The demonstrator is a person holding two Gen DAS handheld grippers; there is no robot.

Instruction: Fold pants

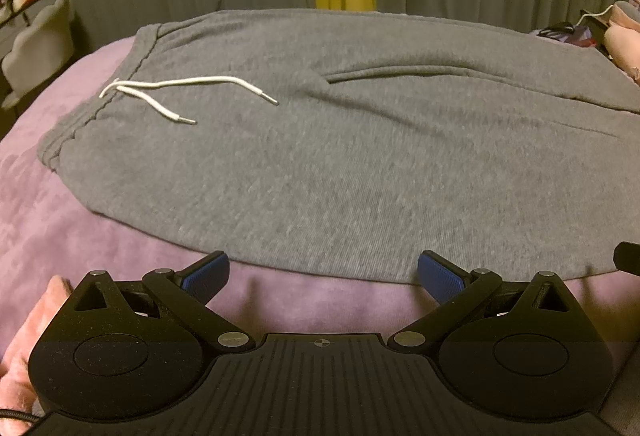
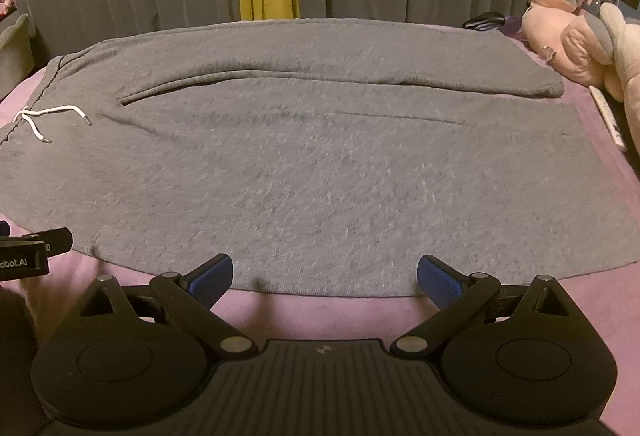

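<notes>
Grey pants (image 2: 320,172) lie flat across frame centre on purple bedcover (image 2: 608,316). Left gripper (image 1: 323,274), right gripper (image 2: 325,276): jaws spread, empty, just short of near edge. Soft, limp knit; pinch near hem edge

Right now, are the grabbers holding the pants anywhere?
No. Both are open and empty: the left hand-held gripper and right hand-held gripper sit just short of the pants' near edge.
</notes>
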